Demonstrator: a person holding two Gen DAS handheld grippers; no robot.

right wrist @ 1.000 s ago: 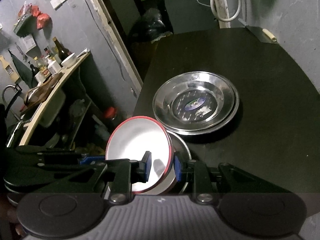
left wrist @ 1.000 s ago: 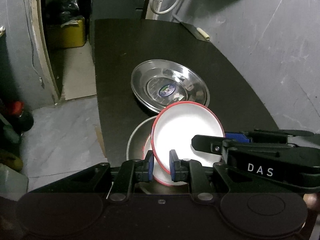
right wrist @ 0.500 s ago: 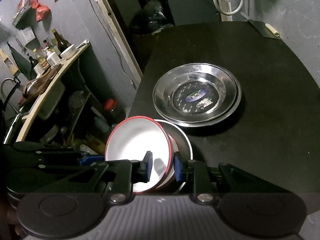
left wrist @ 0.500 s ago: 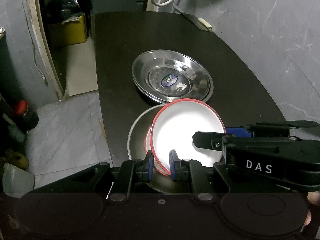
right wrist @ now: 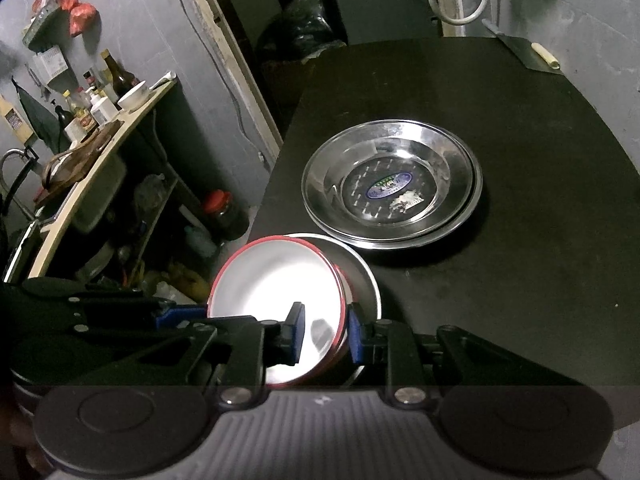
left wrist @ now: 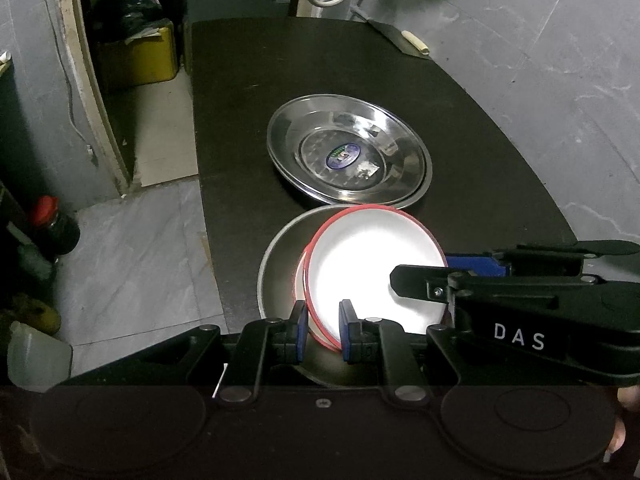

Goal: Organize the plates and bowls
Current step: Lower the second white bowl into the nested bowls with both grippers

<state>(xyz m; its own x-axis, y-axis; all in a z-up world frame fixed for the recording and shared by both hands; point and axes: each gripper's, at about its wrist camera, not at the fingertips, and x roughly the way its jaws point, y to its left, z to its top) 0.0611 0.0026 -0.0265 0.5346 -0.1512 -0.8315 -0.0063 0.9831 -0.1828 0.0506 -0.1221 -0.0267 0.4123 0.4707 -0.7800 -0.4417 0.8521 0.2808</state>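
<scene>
A white bowl with a red rim (left wrist: 368, 268) (right wrist: 276, 284) sits nested in a second red-rimmed bowl, inside a steel plate (left wrist: 280, 264) (right wrist: 362, 276) at the near edge of the black table (left wrist: 248, 92). My left gripper (left wrist: 323, 326) pinches its near-left rim. My right gripper (right wrist: 325, 330) pinches its right rim, with a small gap showing at both grips. Beyond lies a stack of steel plates (left wrist: 348, 154) (right wrist: 392, 184) with a blue sticker.
A cleaver (left wrist: 404, 38) (right wrist: 528, 54) lies at the table's far right corner. Grey walls run along the right. Left of the table the floor drops away, with a red-capped jar (left wrist: 48, 228) (right wrist: 222, 212), a yellow box (left wrist: 136, 56) and a cluttered kitchen shelf (right wrist: 92, 128).
Both grippers have lowered the red-rimmed bowl from a tilt down into the bowl and steel plate beneath; it now lies nearly flat. The jaws look slightly wider.
</scene>
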